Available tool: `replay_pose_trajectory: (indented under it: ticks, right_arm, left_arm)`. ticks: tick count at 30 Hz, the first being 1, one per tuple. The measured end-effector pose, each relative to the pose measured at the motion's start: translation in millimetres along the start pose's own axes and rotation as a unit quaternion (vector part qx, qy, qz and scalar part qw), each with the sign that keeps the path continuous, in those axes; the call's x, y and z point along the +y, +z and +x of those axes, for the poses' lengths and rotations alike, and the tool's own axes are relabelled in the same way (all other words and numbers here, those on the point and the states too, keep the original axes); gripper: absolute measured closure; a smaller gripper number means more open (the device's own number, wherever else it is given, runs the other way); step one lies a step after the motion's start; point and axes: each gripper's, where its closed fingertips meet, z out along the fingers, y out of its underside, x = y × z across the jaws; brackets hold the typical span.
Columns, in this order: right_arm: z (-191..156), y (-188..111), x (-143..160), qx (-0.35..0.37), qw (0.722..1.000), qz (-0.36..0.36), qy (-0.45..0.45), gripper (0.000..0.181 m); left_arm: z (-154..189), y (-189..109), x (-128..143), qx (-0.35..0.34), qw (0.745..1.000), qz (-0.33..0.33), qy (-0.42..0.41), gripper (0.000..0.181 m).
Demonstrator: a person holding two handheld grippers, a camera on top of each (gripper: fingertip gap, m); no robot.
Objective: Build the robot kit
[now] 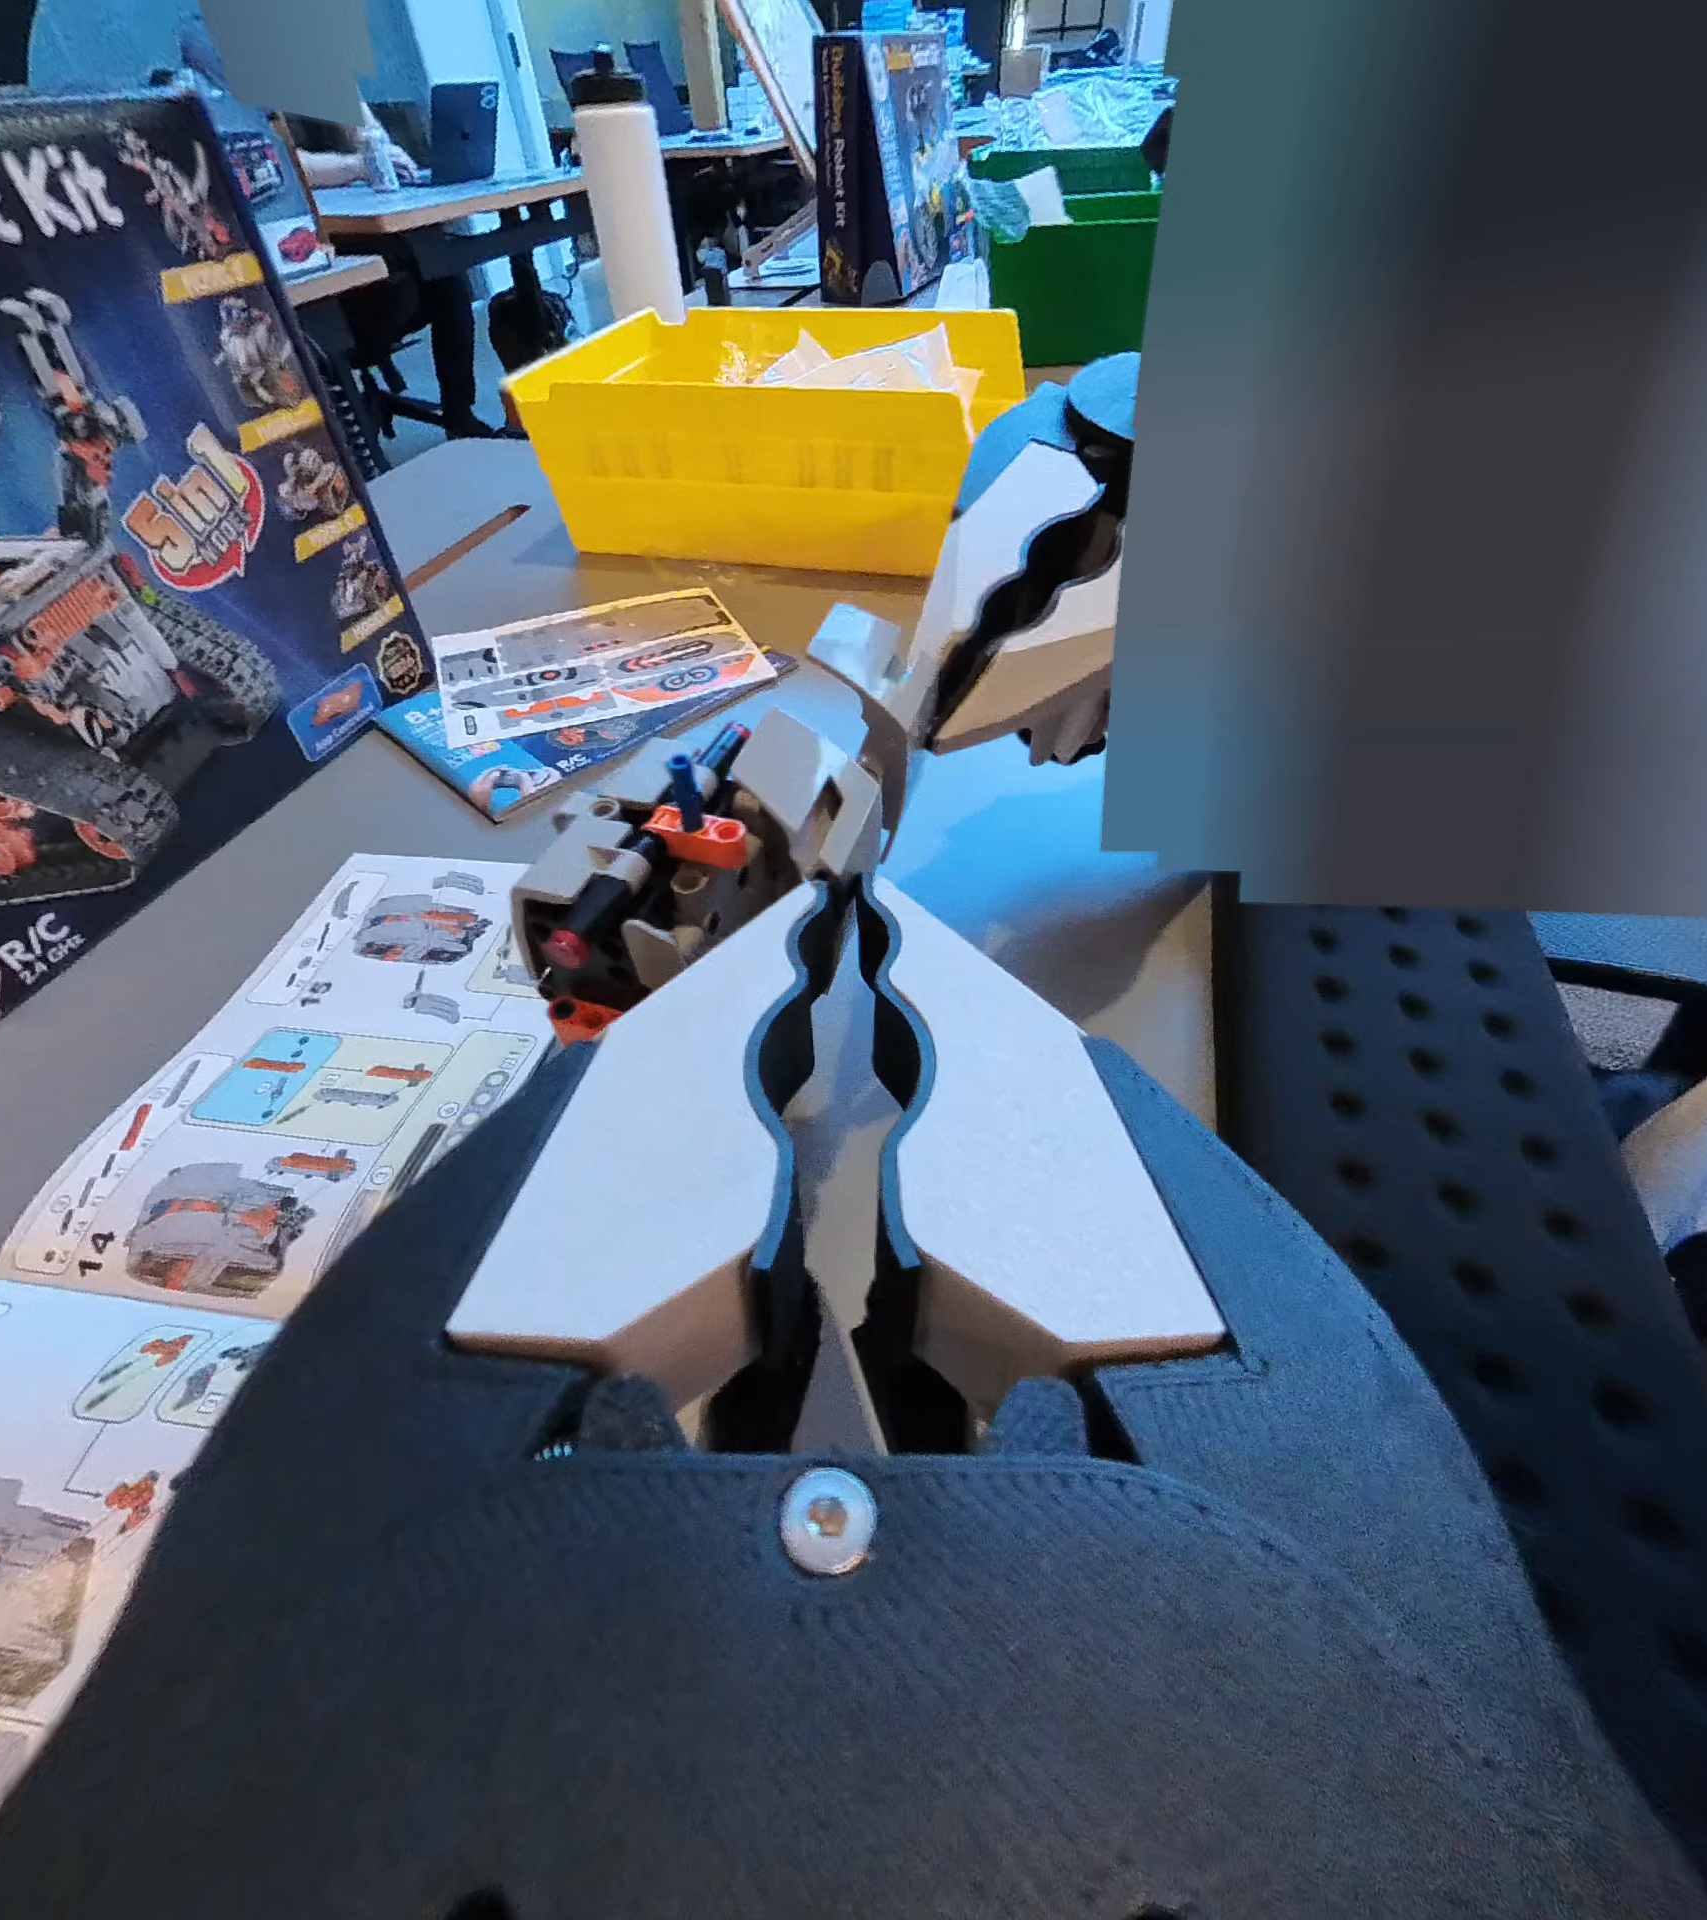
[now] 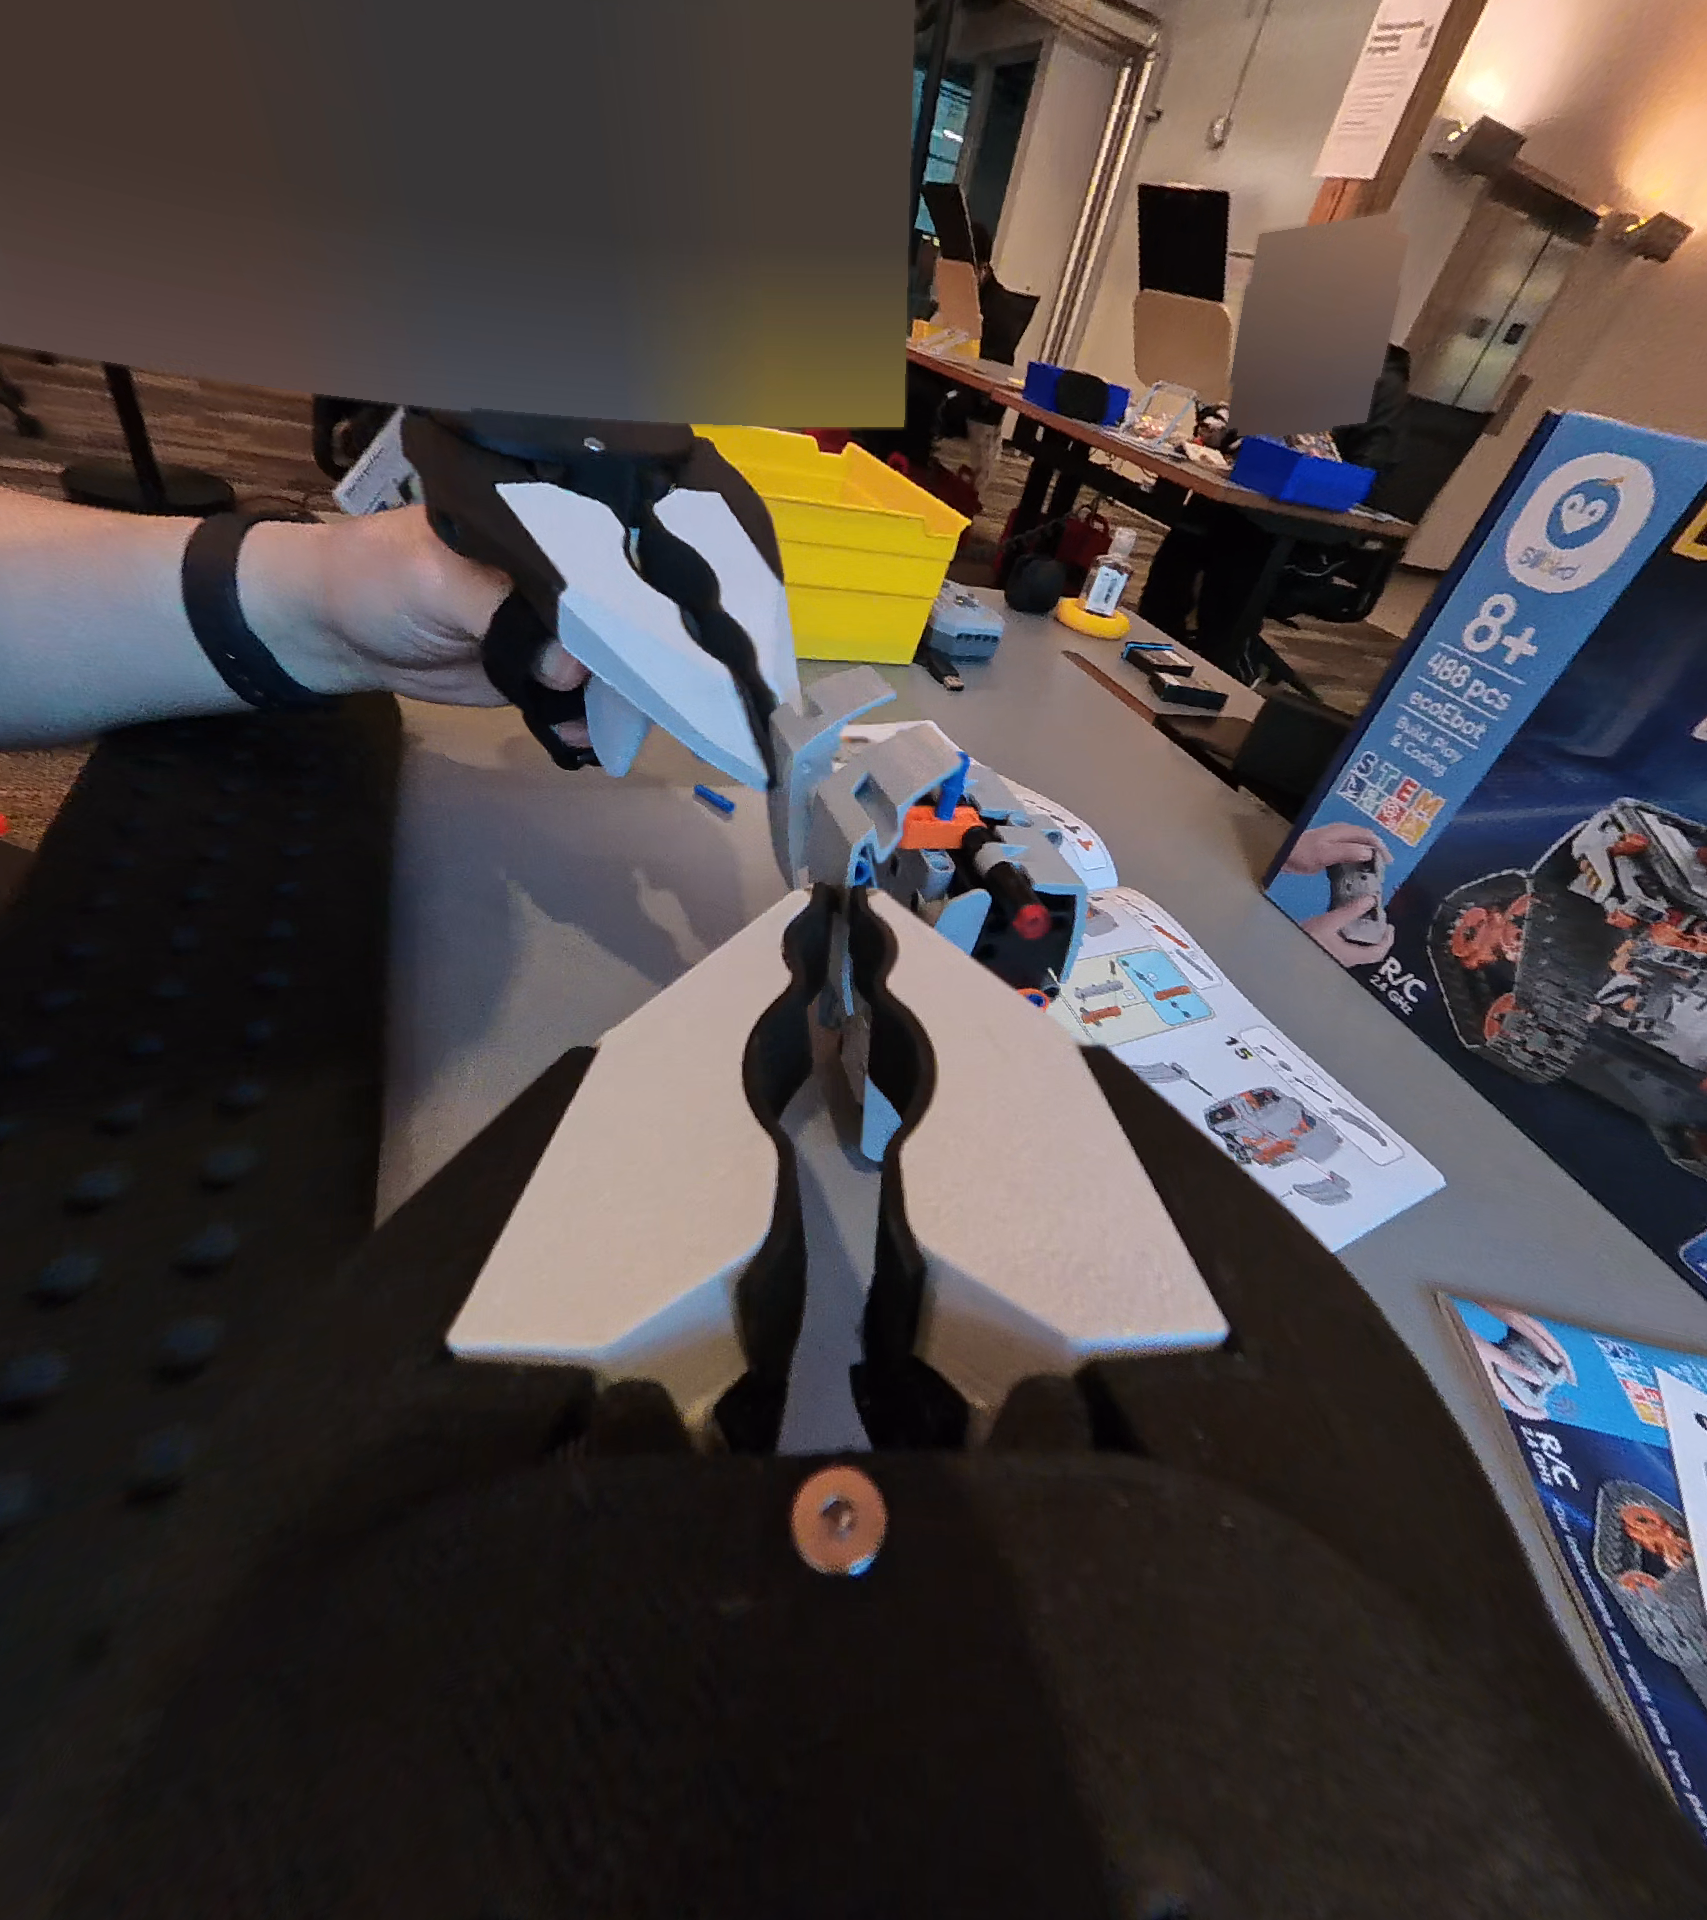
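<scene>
Left gripper [image 1: 841, 894]: jaws closed on a grey panel at the near edge of the brick assembly [image 1: 662, 883], which sits at 12 o'clock off the tips, lifted clear of the grey table [image 1: 205, 956]. Right gripper [image 2: 833, 904]: jaws also pinched shut on a grey panel of the same assembly, from the opposite side; in the left wrist view it comes in from 1 o'clock.

Risks, as I judge them:
- Both grips sit on thin shell edges. Any twist between the two hands could pop a panel off.
- Blue pin [image 1: 688, 790] stands upright in the orange beam [image 1: 698, 828], looks loosely seated and could drop.
- A loose blue pin [image 2: 712, 798] lies on the table at 11 o'clock, easy to knock away.

Below at 9 o'clock: open instruction booklet [image 1: 309, 1091]. Further out, sticker sheet [image 1: 600, 665], then yellow bin [image 1: 755, 478] at 12, kit box [image 1: 101, 499] at 10.
</scene>
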Motion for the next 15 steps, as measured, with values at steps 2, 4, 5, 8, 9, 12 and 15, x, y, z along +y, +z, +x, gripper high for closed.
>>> replay_pose_trajectory:
  ticks: [2,4,5,8,9,12,15]
  right_arm:
    - [1,1,2,0.005,1.000,-0.003,0.002,0.181]
    - [3,4,6,0.005,1.000,-0.012,0.012,0.181]
    - [2,6,8,0.003,1.000,-0.016,0.015,0.181]
    - [2,9,11,0.003,1.000,-0.021,0.015,0.181]
    - [2,9,12,0.003,1.000,-0.022,0.013,0.181]
    - [4,14,15,0.002,0.999,-0.031,0.013,0.181]
    - [6,17,15,-0.001,0.999,-0.034,0.015,0.181]
  left_arm:
    - [-4,2,2,0.002,1.000,-0.005,-0.016,0.179]
    - [-8,2,6,-0.001,1.000,-0.009,-0.027,0.179]
    - [-10,3,8,-0.004,0.999,-0.012,-0.030,0.179]
    - [-13,3,13,-0.011,0.999,-0.012,-0.035,0.178]
    - [-14,2,13,-0.012,0.999,-0.013,-0.038,0.178]
    - [-19,1,15,-0.021,0.999,-0.021,-0.045,0.178]
    - [-22,0,16,-0.027,0.998,-0.025,-0.043,0.178]
